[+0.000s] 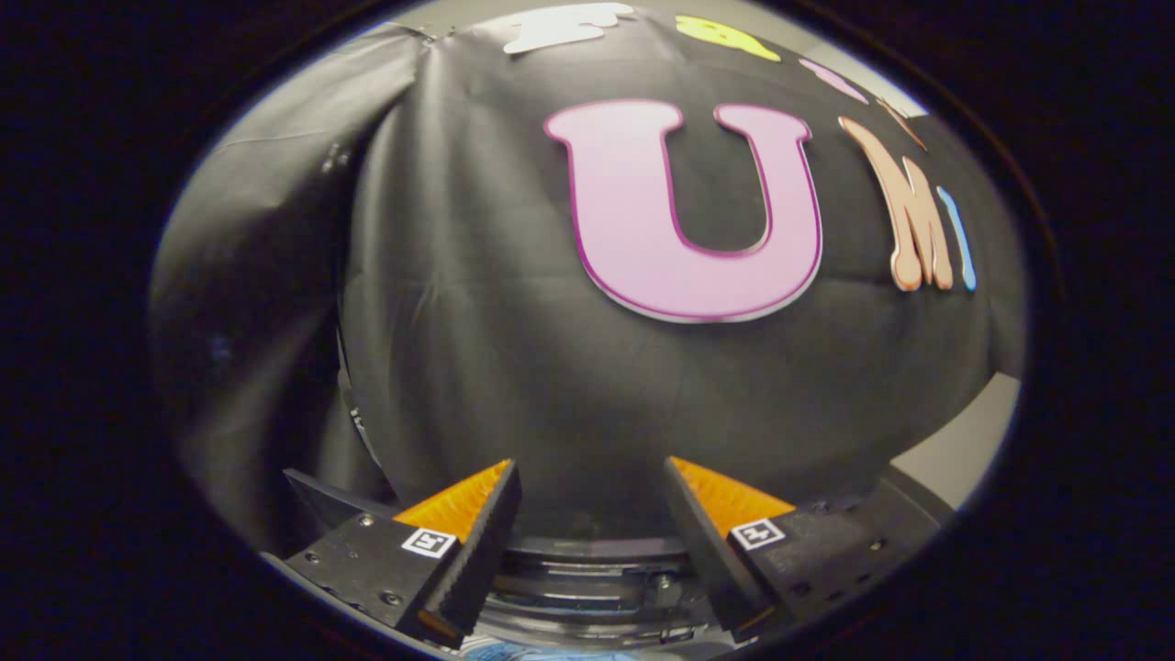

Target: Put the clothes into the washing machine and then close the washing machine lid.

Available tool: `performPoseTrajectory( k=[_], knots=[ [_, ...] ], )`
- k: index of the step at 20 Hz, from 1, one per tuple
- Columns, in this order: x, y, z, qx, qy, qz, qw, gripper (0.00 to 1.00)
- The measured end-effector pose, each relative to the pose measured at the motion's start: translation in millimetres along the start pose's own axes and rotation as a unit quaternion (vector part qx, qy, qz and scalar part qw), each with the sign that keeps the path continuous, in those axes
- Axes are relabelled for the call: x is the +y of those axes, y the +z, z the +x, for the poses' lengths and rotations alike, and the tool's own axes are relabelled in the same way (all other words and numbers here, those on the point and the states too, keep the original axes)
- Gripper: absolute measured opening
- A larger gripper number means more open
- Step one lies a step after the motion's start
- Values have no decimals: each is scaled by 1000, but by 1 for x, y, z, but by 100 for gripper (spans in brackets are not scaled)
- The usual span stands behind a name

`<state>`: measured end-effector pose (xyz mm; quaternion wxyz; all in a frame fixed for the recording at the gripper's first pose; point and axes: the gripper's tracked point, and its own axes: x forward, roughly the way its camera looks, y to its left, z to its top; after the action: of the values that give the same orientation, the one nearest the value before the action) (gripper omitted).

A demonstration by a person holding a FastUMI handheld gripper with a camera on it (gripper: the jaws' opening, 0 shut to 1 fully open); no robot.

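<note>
black cloth hangs as the booth's wall [514, 367] across nearly everything ahead, creased and sagging, with a fold drawn in on the left. to the far right a strip of pale wall or floor [964, 450] shows past the cloth's edge.

the tongs [592, 477] are released: the two fingers stand well apart with nothing between them, tips aimed at the cloth rather than down at any work. that reads as a carry or approach pose, held level and high so the fingers stay free of what lies beneath.

below and between the fingers sits a curved, ringed rim of grey and dark plastic, most likely the washing machine [587, 574] seen from above its top opening. whether its lid is up or down cannot be told from this angle. at the nearest edge, under the fingers, a small patch of pale blue [542, 652] shows; it may be the clothes, but it is too little and too blurred to be sure.

as a judgement, the task is early or between steps: nothing is gripped, and the tongs would need to tip downward toward the near side to reach cloth or lid. the wall hangs close behind the machine, so a forward swing risks catching its folds.
</note>
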<state>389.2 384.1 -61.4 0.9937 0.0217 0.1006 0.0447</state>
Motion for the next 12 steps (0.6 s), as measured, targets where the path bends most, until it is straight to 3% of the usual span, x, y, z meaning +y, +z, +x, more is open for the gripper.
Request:
performPoseTrajectory(
  k=[12],
  knots=[
    [-1,7,-2,-17,16,-4,1000,94]
  ],
)
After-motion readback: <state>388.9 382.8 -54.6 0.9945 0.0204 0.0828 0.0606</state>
